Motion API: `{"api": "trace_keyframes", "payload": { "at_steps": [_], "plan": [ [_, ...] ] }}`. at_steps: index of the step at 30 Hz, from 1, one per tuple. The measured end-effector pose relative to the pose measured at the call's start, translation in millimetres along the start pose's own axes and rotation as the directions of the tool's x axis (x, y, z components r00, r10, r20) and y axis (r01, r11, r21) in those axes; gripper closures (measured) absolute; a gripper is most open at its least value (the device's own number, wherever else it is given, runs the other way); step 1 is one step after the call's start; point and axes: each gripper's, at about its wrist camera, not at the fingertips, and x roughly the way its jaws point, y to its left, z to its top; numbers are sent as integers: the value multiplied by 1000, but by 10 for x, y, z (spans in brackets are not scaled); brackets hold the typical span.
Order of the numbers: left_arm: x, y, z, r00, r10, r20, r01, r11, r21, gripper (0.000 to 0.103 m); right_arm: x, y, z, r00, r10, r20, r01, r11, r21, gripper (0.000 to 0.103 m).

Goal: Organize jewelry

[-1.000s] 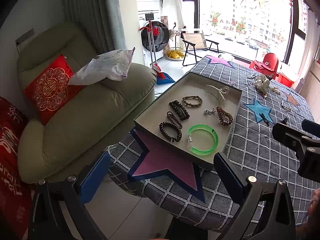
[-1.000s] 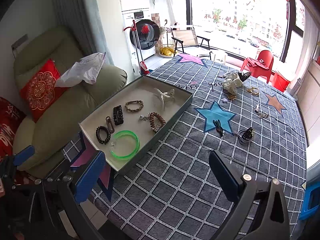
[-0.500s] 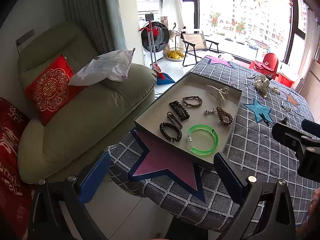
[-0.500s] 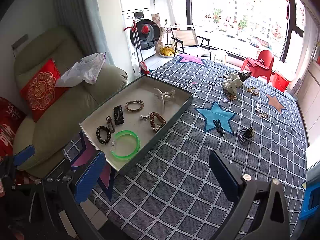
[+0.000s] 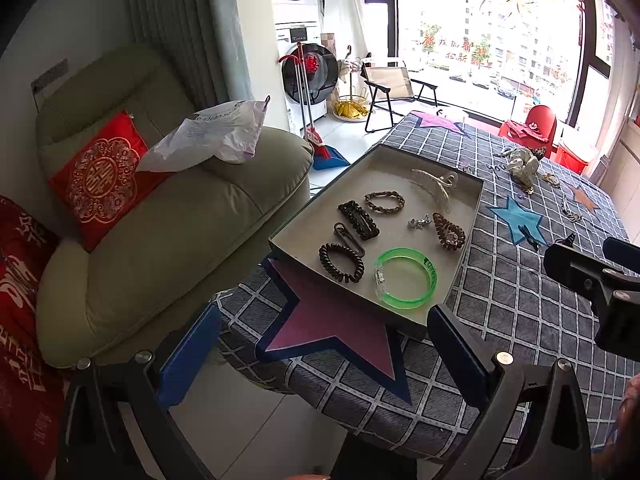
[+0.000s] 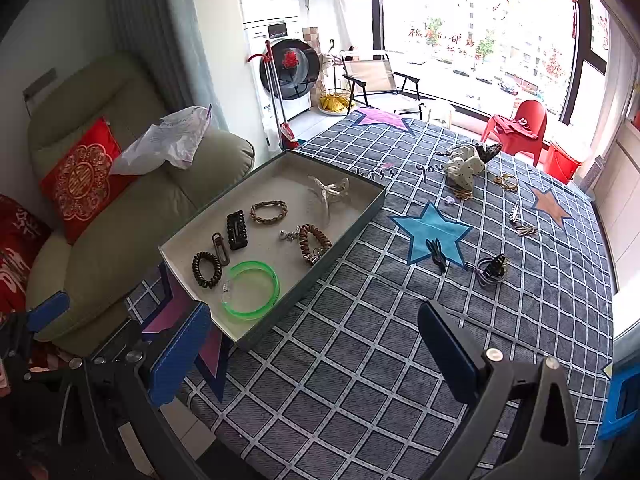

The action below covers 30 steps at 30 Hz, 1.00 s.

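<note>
A shallow grey tray (image 6: 352,222) (image 5: 464,248) sits at the table's left edge and holds a green bangle (image 6: 252,290) (image 5: 406,278), dark coil hair ties (image 6: 206,269), a black clip (image 6: 236,230), a braided bracelet (image 6: 269,212) and a clear claw clip (image 6: 330,192). Loose pieces lie on the checked cloth: a black clip (image 6: 437,252) on the blue star, a hair tie bundle (image 6: 490,269), a spotted scrunchie (image 6: 466,166). My left gripper (image 5: 324,354) is open and empty, near the table corner. My right gripper (image 6: 316,346) is open and empty above the cloth.
A green armchair (image 5: 160,232) with a red cushion and a plastic bag stands left of the table. Small gold and silver pieces (image 6: 520,222) lie at the far right of the cloth. A washer, folding chair and red chair stand beyond the table.
</note>
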Motion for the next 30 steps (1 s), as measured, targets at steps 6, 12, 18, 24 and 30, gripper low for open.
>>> {"api": "trace_keyframes", "payload": {
  "at_steps": [6, 12, 18, 24, 30],
  "plan": [
    [-4, 2, 0, 1000, 0, 1, 0, 1000, 0, 0, 1, 2, 0, 1000, -1, 0, 1, 1000, 0, 0],
    [-2, 1, -1, 1000, 1, 0, -1, 1000, 0, 0, 2, 2, -2, 1000, -1, 0, 1, 1000, 0, 0],
    [-6, 9, 0, 1000, 2, 0, -2, 1000, -1, 0, 3, 3, -2, 1000, 0, 0, 0, 1000, 1, 0],
    [-2, 5, -1, 1000, 2, 0, -2, 1000, 0, 0, 5, 5, -4, 1000, -1, 0, 1, 1000, 0, 0],
    [-7, 25, -12, 1000, 4, 7, -4, 1000, -8, 0, 6, 6, -6, 1000, 0, -1, 0, 1000, 0, 0]
  ]
}}
